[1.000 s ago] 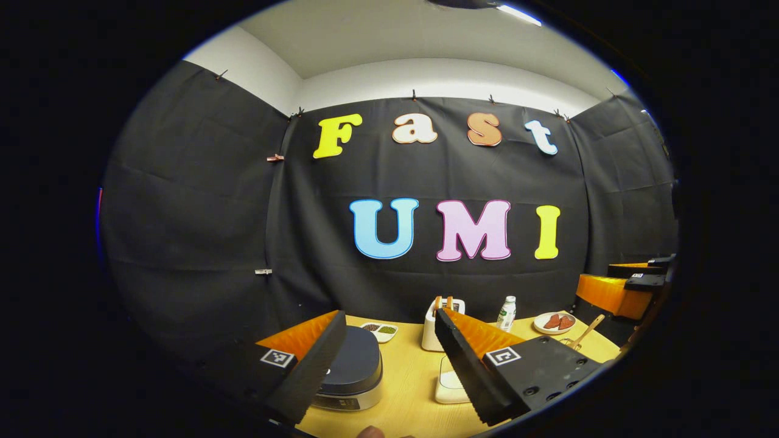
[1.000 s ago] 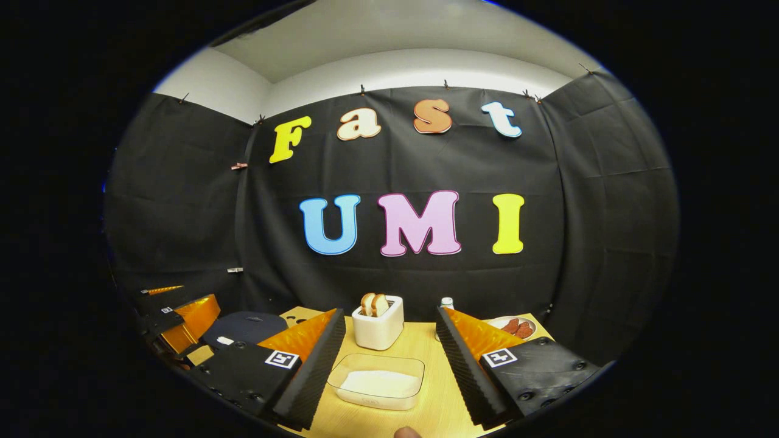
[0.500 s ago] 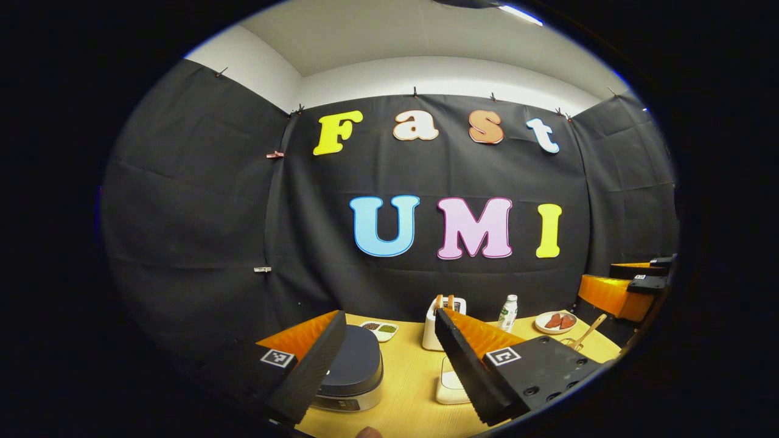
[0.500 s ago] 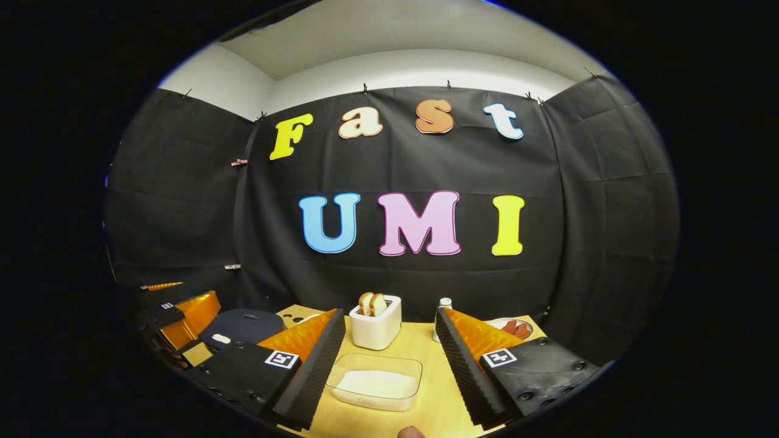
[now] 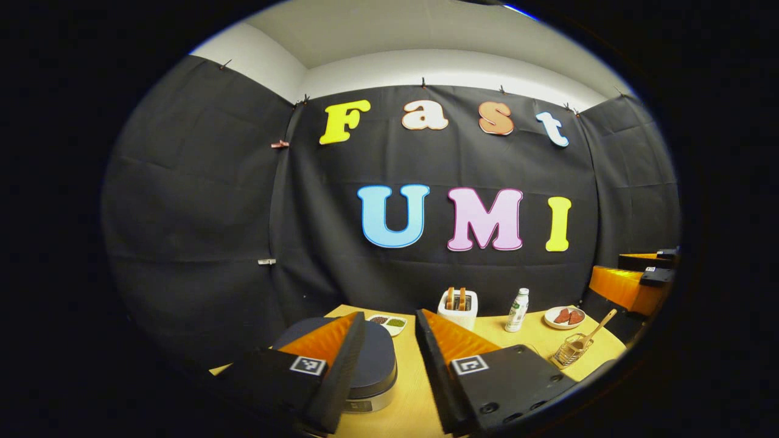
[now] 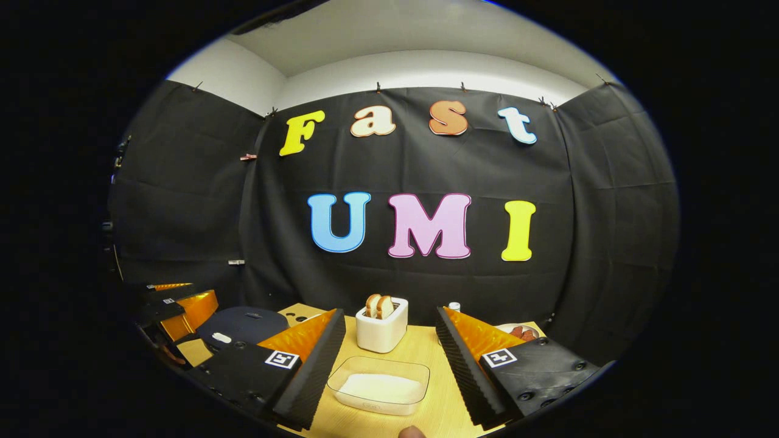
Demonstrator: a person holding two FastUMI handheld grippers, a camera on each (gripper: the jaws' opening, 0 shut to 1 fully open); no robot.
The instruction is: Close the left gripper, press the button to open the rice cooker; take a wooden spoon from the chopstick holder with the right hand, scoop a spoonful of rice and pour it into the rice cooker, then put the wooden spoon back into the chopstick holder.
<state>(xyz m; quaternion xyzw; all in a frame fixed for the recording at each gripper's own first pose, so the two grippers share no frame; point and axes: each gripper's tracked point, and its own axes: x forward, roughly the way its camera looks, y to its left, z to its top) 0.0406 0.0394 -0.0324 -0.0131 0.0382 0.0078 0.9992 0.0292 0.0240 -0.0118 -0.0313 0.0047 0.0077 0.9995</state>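
Note:
The rice cooker [image 5: 378, 356], with a dark lid that is down and a silver base, sits just beyond my left gripper [image 5: 391, 316]. Its jaws stand a narrow gap apart with nothing between them. At the table's right, a wooden spoon [image 5: 595, 330] leans in a wire chopstick holder [image 5: 571, 351]. The right gripper [image 5: 633, 277] hangs above it. In the right gripper view, my right gripper [image 6: 389, 313] is open wide over a clear box of white rice [image 6: 378, 386]. The cooker [image 6: 243, 325] and the left gripper [image 6: 176, 304] lie off to the left.
On the wooden table [image 5: 487, 337] stand a white toaster [image 5: 457, 307] with two slices, a small bottle [image 5: 518, 310], a plate of reddish pieces [image 5: 565, 316] and a two-part dish [image 5: 387, 322]. Black cloth walls close off the back and both sides.
The left gripper's fingers have come much closer together. It has shifted so the cooker sits more centrally and the spoon holder shows. The right gripper has barely moved.

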